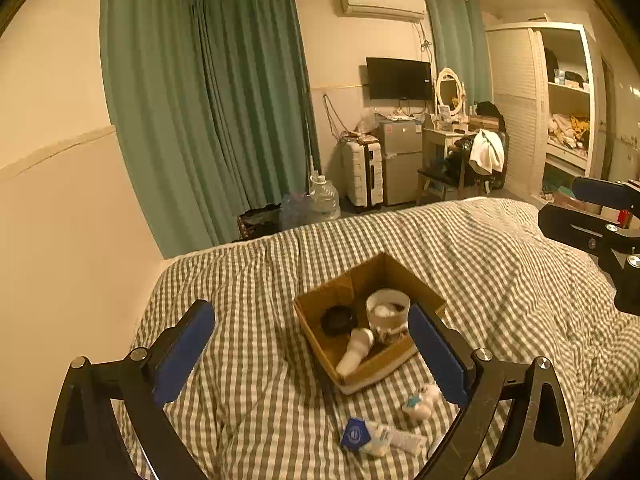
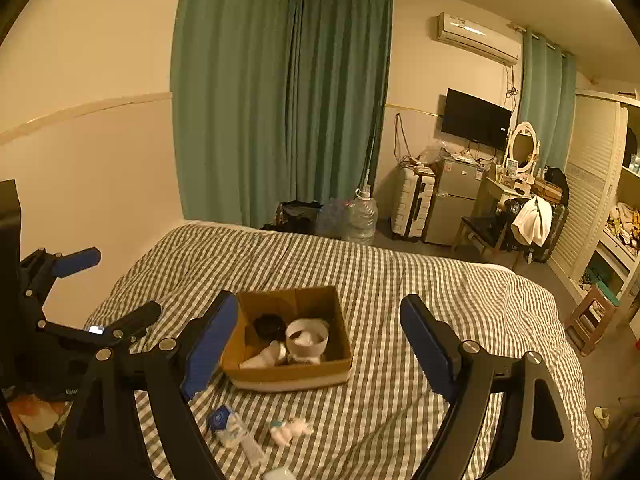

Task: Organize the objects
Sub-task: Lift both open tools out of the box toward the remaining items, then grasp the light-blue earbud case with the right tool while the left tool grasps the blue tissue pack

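Observation:
An open cardboard box (image 1: 320, 344) (image 2: 288, 374) sits on the checked bed. In it are a black round lid (image 1: 338, 319) (image 2: 269, 326), a white cup (image 1: 387, 312) (image 2: 307, 340) and a white bottle (image 1: 356, 350) (image 2: 264, 356) lying down. In front of the box lie a blue-capped packet (image 1: 372, 438) (image 2: 232, 428) and a small white toy (image 1: 420, 400) (image 2: 290, 430). My left gripper (image 1: 312, 354) is open and empty above the bed, near the box. My right gripper (image 2: 320, 344) is open and empty, hovering in front of the box. Each gripper shows at the edge of the other's view.
The checked bedspread (image 1: 480, 264) (image 2: 440, 288) covers the bed. A wall runs along the left side. Beyond the bed's foot are water jugs (image 2: 362, 216), a suitcase (image 1: 362, 168), a small fridge, a chair with clothes and a wardrobe. A stool (image 2: 592, 316) stands at right.

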{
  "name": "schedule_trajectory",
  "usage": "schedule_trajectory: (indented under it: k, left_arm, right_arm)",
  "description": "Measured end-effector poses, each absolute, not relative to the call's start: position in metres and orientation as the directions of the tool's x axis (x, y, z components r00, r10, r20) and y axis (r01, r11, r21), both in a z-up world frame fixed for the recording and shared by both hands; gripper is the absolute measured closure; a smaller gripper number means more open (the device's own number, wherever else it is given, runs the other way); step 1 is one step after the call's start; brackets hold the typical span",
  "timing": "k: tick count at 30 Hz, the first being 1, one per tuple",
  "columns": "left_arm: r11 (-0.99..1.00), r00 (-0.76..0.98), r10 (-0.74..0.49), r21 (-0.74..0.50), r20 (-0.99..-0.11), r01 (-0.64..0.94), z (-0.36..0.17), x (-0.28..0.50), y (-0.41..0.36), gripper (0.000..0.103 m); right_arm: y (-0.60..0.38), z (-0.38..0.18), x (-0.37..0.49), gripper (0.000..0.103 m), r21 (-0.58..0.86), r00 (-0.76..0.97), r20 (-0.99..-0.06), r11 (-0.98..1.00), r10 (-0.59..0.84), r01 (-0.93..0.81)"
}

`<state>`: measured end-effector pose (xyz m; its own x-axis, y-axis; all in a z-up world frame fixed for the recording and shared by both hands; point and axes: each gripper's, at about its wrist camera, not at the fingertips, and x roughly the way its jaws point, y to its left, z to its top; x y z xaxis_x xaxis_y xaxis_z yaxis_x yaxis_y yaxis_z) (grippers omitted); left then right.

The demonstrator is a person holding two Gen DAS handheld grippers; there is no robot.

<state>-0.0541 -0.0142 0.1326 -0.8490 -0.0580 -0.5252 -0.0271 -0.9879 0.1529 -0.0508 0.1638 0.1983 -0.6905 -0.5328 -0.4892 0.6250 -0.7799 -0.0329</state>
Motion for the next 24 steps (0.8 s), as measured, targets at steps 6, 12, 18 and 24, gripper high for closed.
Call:
schedule_trajectory:
  k: [6, 12, 18, 24]
  left_arm:
    - [-0.99, -0.81, -0.058, 0.14, -0.584, -0.031, 0.084, -0.033, -0.014, 0.003]
    - [-0.991, -0.769, -0.102, 0.132, -0.631, 0.023, 0.015, -0.025, -0.009, 0.002]
    - [-0.994, -0.71, -0.09, 0.112, -0.698, 0.016, -0.05, -0.031, -0.004, 0.002]
    - [-0.993, -0.642, -0.09, 0.116, -0.761, 0.003, -0.097, -0.042, -0.001, 0.002]
  right_arm:
    - [0.17, 0.163, -0.031, 0.02, -0.03, -0.653, -0.542, -0.764, -0.529, 0.644]
    - [0.172, 0.085, -0.023, 0.02, -0.019, -0.613, -0.617, -0.769, -0.494, 0.639]
    - [0.169, -0.002, -0.039, 0.02, 0.008, -0.524, -0.733, -0.776, -0.434, 0.631]
    - [0.16, -0.073, -0.05, 0.02, 0.03, -0.43, -0.823, -0.785, -0.371, 0.619]
